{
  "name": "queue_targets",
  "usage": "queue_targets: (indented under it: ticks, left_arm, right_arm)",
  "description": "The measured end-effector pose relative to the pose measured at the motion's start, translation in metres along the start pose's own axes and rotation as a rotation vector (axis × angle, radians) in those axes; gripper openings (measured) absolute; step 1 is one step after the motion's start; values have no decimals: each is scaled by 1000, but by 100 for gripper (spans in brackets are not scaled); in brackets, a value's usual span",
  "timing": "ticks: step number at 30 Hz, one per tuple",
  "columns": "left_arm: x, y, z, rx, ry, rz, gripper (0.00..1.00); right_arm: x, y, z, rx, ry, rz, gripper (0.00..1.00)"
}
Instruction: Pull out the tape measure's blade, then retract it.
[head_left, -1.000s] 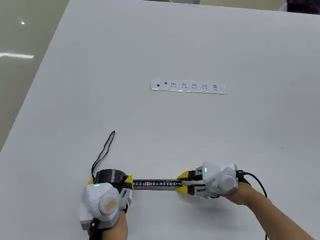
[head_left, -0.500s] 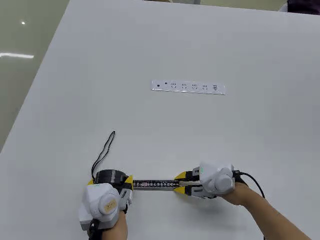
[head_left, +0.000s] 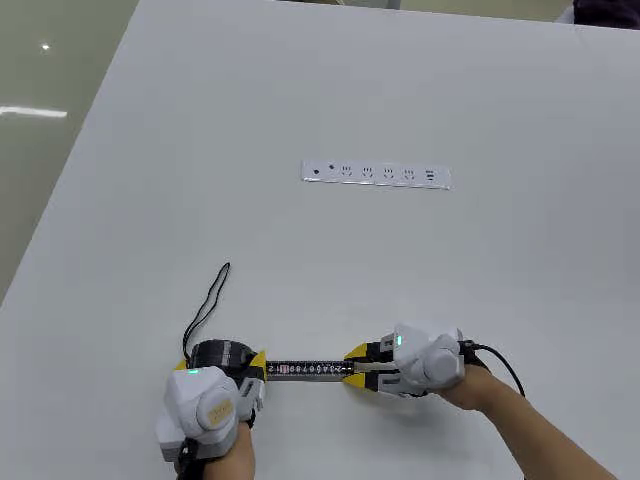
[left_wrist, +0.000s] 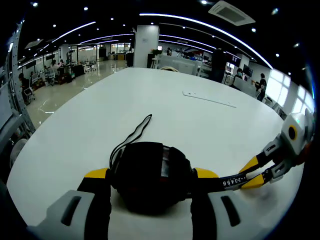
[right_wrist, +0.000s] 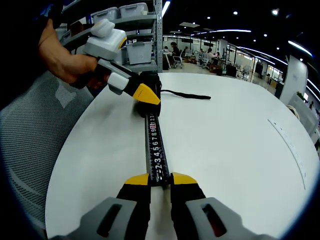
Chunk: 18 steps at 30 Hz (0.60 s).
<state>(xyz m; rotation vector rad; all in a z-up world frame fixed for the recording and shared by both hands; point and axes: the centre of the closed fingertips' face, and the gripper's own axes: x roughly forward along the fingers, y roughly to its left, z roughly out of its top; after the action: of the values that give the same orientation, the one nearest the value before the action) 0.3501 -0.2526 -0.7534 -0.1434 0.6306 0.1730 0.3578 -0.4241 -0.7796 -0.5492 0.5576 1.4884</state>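
The black tape measure case (left_wrist: 150, 175) lies on the white table (head_left: 330, 100), with my left gripper (left_wrist: 150, 175) shut on its two sides. In the head view the case (head_left: 222, 354) sits just beyond the left gripper (head_left: 222, 362). A short length of black blade (head_left: 308, 370) with printed numbers runs right from the case. My right gripper (head_left: 352, 366) is shut on the blade's end. In the right gripper view the blade (right_wrist: 155, 145) leads from my yellow fingertips (right_wrist: 135, 181) up to the case (right_wrist: 151, 93). A black wrist cord (head_left: 206, 300) trails from the case.
A white power strip (head_left: 376, 173) lies flat near the table's middle, well beyond both grippers. The table's left edge drops to a glossy floor (head_left: 40, 110). A mesh chair (right_wrist: 50, 145) stands beside the table in the right gripper view.
My right gripper has moved left toward the case, and the exposed blade has grown shorter. The left gripper and case have stayed in place.
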Motion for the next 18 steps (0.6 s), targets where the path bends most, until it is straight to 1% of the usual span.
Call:
queue_targets:
  ticks: [9, 18]
  left_arm:
    - [0, 0, 0, -10, 9, -7, 61]
    - [0, 1, 0, -14, 7, -13, 61]
  right_arm:
    - [4, 1, 4, 0, -2, 4, 13]
    - [10, 2, 8, -2, -8, 10, 13]
